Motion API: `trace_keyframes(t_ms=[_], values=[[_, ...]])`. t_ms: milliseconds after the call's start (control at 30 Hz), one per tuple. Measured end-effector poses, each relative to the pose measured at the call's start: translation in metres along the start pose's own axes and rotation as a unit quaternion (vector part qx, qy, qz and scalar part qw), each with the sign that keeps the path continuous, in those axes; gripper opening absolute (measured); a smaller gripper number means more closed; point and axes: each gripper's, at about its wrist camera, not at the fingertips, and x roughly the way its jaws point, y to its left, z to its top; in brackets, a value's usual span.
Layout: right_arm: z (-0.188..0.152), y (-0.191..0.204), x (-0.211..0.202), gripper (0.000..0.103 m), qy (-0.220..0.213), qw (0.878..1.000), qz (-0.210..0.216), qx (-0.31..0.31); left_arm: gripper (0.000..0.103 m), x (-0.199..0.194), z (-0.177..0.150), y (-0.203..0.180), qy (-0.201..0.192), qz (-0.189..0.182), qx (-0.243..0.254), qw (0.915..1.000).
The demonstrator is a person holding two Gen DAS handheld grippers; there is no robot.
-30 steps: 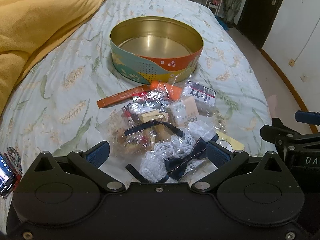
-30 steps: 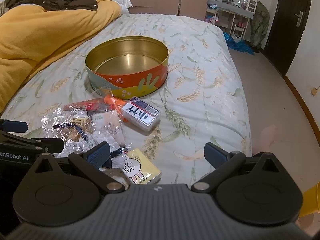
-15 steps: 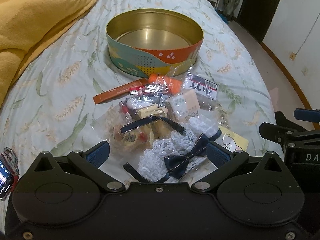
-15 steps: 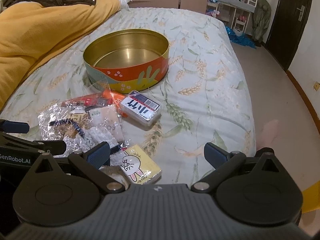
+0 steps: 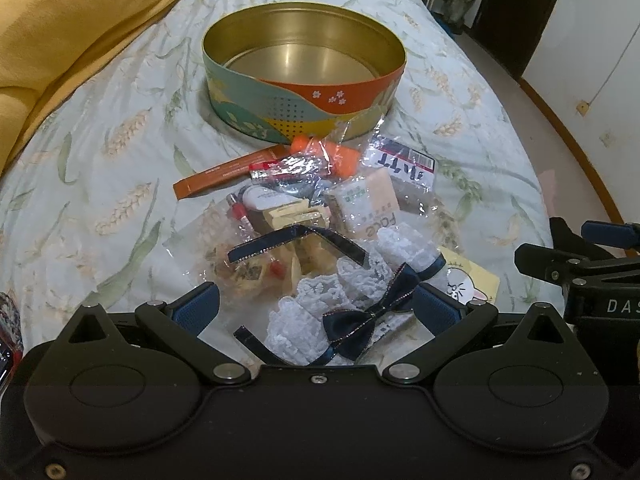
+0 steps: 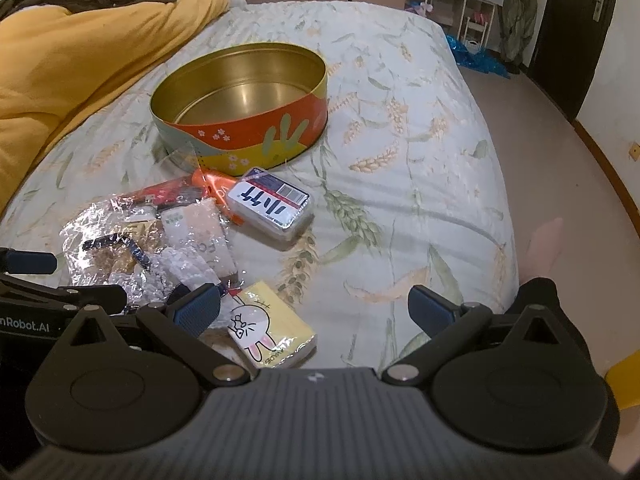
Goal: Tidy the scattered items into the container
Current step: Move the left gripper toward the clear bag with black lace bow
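1. A round tin (image 5: 304, 92) with a gold inside and an orange/teal/yellow outside is parked on the bed (image 5: 100, 128), and it's used as the landmark here. Nothing is seen inside it.
2. Just in front of the tin, a loose pile of small stuff is spread out: an orange tube (image 5: 332, 152) almost touching the tin wall, and a flat orange stick pack (image 5: 224, 174) angled off to the tin's front-left.
3. A plastic-wrapped pack with a white label (image 6: 270, 202) is seen near the tin's front, on the right edge of the pile.
4. Further from the tin, a crinkly clear bag (image 5: 240, 264) of small bits is lying, with a white lace piece and navy bow (image 5: 360, 304) on the near side of it.
5. A yellow tissue pack with a cartoon rabbit (image 6: 272, 328) is found farthest from the tin, at the near-right corner of the pile.
6. The left hand-held gripper (image 5: 316, 308) is held spread wide, nothing pinched; the lace and bow are sitting between its blue pads.
7. The right hand-held gripper (image 6: 316, 312) is also spread wide and released, with the rabbit pack just inside its left pad.
8. A yellow blanket (image 6: 80, 52) is bunched up well off to the tin's left.
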Motion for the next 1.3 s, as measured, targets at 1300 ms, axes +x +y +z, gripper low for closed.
trace_keyframes(t_ms=[1300], values=[[0.009, -0.024, 0.021, 0.103, 0.013, 0.999, 0.031, 0.014, 0.101, 0.033, -0.014, -0.014, 0.034, -0.044, 0.186, 0.9809]])
